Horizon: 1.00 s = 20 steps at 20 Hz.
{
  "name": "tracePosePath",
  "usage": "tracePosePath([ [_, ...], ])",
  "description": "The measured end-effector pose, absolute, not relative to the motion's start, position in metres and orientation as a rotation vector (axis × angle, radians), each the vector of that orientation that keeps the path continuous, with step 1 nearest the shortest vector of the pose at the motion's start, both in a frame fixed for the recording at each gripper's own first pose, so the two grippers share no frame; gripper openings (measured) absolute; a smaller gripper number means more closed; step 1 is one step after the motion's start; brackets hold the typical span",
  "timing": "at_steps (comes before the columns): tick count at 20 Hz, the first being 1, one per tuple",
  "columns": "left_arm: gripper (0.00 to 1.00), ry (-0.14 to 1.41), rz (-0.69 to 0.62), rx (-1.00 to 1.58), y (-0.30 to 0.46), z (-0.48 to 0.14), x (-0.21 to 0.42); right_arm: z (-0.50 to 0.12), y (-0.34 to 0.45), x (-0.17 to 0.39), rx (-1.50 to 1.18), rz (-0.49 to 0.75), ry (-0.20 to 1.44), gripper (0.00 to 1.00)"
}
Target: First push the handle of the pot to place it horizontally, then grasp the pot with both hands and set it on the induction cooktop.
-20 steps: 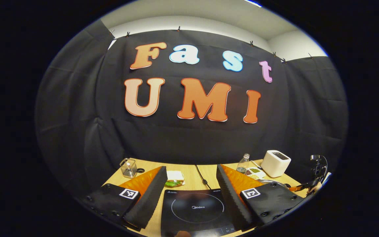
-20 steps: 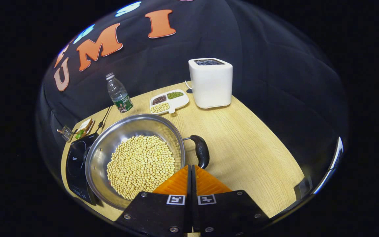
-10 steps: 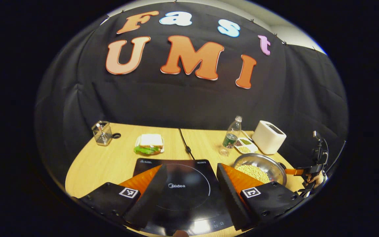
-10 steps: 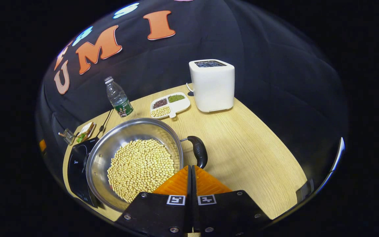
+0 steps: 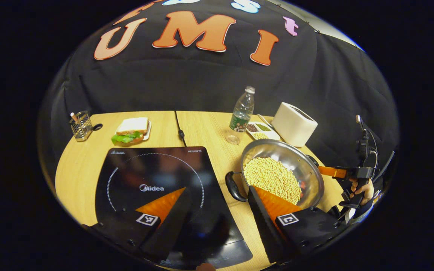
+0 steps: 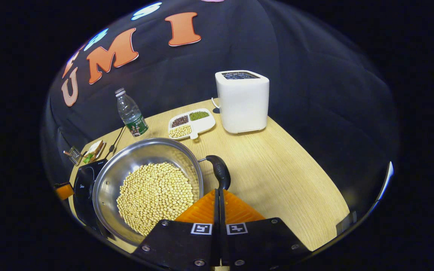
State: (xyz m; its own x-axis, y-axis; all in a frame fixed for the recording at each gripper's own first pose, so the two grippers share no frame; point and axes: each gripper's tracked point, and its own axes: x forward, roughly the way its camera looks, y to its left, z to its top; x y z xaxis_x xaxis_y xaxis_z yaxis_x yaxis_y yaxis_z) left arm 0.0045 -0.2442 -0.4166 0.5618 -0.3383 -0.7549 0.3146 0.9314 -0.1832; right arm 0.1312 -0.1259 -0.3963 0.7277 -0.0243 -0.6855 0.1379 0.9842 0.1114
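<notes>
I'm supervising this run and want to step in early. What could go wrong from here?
The pot is heaped with soybeans; a hard shove from the shut right gripper at its handle could spill some. The open left gripper hangs over the induction cooktop, and the pot's near handle looks easy to mis-grasp.

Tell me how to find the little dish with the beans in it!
Find the tall white boxy toaster at the back of the pale wooden table. Right beside it sits a small white divided dish, between the toaster and the clear plastic bottle. Unlike the big steel pot, it holds three separate colours.
</notes>
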Motion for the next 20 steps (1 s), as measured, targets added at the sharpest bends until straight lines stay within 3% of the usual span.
tracePosePath([
  [5, 1.0, 0.934, -0.402, -0.037, -0.27, -0.438, 0.003, -0.375, -0.13, 0.135, 0.176, -0.076, 0.679, 0.0],
  [6, 0.99, 0.933, -0.401, -0.039, -0.273, -0.441, 0.003, -0.369, -0.127, 0.137, 0.172, -0.057, 0.662, 0.05],
  [9, 0.99, 0.921, -0.399, -0.028, -0.282, -0.443, 0.009, -0.367, -0.125, 0.144, 0.116, -0.03, 0.627, 0.24],
  [12, 0.99, 0.909, -0.374, -0.017, -0.287, -0.45, 0.017, -0.368, -0.122, 0.153, 0.083, -0.021, 0.612, 0.57],
  [14, 0.99, 0.92, -0.367, -0.021, -0.292, -0.457, 0.02, -0.374, -0.123, 0.161, 0.087, -0.033, 0.621, 0.69],
  [18, 0.99, 0.947, -0.357, -0.027, -0.299, -0.47, 0.026, -0.391, -0.118, 0.174, 0.134, -0.031, 0.66, 0.77],
  [20, 0.98, 0.948, -0.348, -0.025, -0.299, -0.476, 0.03, -0.4, -0.117, 0.178, 0.141, -0.03, 0.683, 0.72],
])
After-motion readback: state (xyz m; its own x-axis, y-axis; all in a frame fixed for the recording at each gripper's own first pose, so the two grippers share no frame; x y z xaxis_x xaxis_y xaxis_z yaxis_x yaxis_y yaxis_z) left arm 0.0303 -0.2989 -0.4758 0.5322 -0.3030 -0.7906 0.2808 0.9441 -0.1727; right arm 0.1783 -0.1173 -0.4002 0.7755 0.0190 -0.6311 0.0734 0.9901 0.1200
